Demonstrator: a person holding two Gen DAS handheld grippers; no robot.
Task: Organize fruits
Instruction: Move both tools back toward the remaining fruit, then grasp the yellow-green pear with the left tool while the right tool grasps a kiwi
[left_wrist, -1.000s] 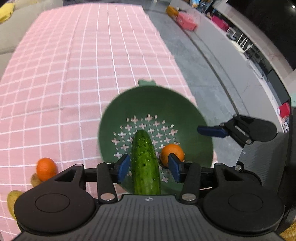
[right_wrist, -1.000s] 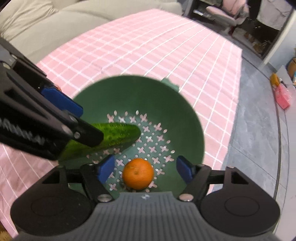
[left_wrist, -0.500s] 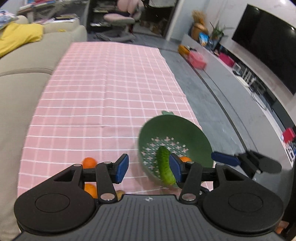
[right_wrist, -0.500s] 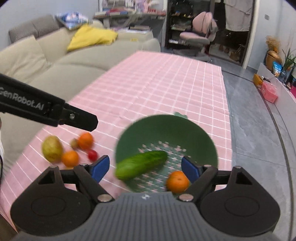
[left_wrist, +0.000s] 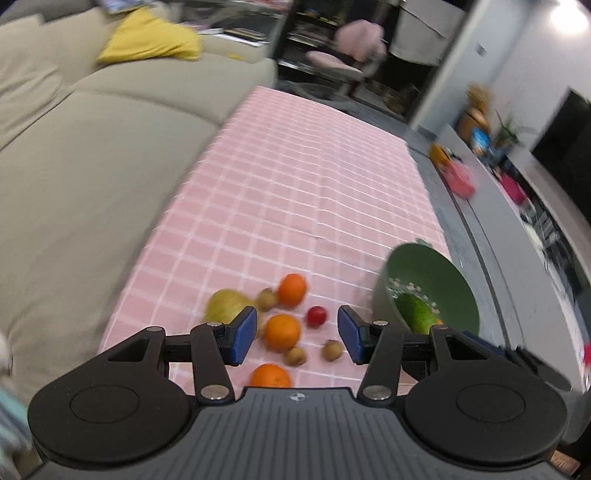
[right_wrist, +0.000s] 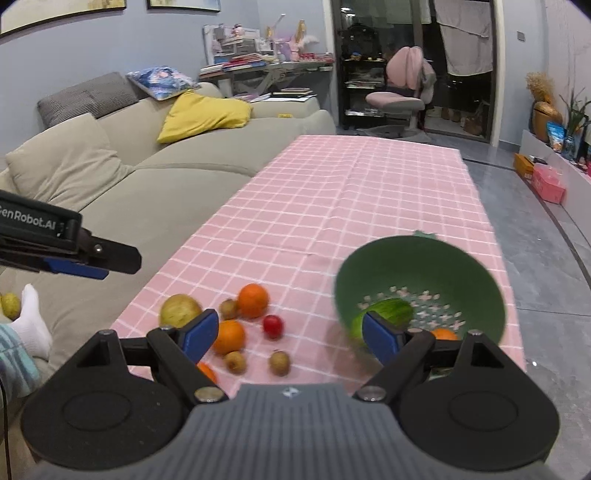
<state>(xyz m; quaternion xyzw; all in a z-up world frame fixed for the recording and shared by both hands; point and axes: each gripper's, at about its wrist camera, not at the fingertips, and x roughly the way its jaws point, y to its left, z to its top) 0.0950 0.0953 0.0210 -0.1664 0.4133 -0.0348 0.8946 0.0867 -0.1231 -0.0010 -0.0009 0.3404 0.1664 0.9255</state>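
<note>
The worktop (right_wrist: 332, 206), under its pink checked cloth, is stretching away with a long bare run beyond the fruit, the sofa (right_wrist: 155, 177) lying along its left edge and grey floor along its right. The green colander (right_wrist: 421, 284) is sitting close to the right edge, holding the cucumber (right_wrist: 388, 312) and one orange (right_wrist: 443, 334). The left hand-held gripper (left_wrist: 297, 334) is hovering wide open with nothing between its blue pads, above the loose fruit on the near left of the cloth: a yellow-green pear (left_wrist: 227, 306), three oranges, the middle orange (left_wrist: 282, 332) framed between the pads, a small red fruit (left_wrist: 316, 316) and three brown kiwis, one kiwi (left_wrist: 331, 350) near the right pad. The right hand-held gripper (right_wrist: 291, 336) is likewise gaping wide and holding nothing. Compared with a second ago, both have pulled up and back from the colander, and the cucumber the left one was gripping is now lying in the bowl.
</note>
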